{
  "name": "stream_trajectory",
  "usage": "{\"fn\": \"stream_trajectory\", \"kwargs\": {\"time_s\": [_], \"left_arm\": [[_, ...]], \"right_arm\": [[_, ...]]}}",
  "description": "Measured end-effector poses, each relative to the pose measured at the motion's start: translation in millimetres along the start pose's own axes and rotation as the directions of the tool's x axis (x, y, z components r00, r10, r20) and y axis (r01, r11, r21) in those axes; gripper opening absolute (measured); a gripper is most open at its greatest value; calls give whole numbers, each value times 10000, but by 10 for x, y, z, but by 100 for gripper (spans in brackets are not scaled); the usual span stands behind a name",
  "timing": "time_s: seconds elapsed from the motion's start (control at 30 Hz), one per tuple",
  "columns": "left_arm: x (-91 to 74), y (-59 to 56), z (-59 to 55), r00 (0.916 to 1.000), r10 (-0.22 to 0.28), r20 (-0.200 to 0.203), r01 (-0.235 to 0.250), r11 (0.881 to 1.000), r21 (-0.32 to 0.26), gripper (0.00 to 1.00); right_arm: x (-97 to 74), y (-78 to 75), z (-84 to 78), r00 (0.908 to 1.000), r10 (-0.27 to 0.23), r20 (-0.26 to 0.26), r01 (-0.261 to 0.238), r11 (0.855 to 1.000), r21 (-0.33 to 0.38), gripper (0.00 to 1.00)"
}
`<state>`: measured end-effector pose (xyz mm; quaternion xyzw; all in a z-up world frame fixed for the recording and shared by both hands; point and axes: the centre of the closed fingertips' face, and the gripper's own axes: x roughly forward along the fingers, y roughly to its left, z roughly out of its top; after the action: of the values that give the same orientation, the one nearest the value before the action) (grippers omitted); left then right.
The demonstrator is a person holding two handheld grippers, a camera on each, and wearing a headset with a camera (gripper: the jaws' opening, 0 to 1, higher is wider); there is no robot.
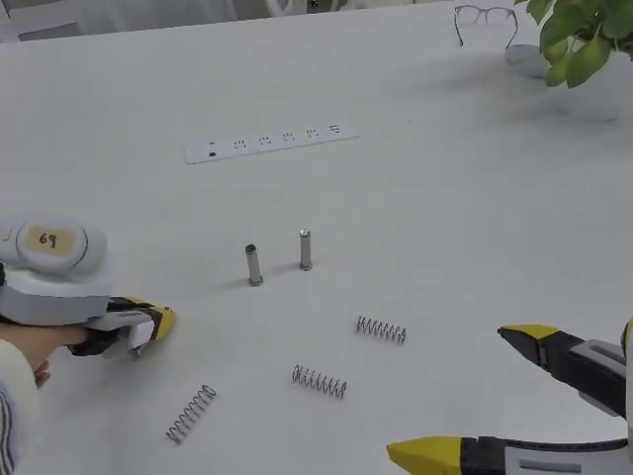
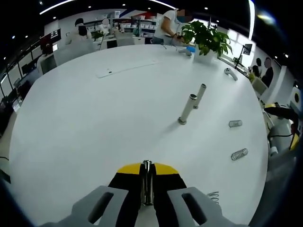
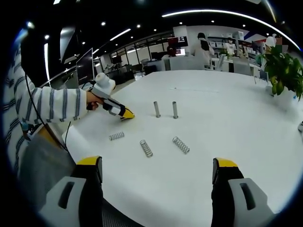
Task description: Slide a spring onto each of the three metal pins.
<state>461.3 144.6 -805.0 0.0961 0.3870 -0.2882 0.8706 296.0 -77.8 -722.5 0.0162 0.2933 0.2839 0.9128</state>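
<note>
A tan label (image 1: 47, 239) reading "69" tops the left gripper (image 1: 158, 322). Its own view shows its yellow-tipped jaws pinching a silver metal pin (image 2: 147, 182), long axis along the jaws. On the white table (image 1: 445, 198), the left upright pin (image 1: 254, 265) and right upright pin (image 1: 306, 249) stand beside three steel coil springs (image 1: 318, 381) lying flat. The right gripper (image 1: 460, 394) gapes wide.

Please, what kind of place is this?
Probably an open-plan office: a big white table with a power strip, a potted plant, and rows of desks under ceiling lights behind.
</note>
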Motion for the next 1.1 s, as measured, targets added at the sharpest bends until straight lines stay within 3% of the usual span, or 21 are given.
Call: {"fn": "stream_trajectory", "kwargs": {"time_s": [0.27,0.47,1.1], "left_arm": [[3,50,17,9998,168,50,-163,9968,-784,0],[-100,95,152,9983,253,523,-198,9945,-1033,0],[-268,93,303,9952,398,895,-337,9971,-688,0]], "right_arm": [[-24,-26,22,9999,-87,110,86,10000,36,96],[-20,0,34,9999,45,150,-45,10000,29,94],[-29,30,85,9992,192,345,-188,9997,-145,94]]}}
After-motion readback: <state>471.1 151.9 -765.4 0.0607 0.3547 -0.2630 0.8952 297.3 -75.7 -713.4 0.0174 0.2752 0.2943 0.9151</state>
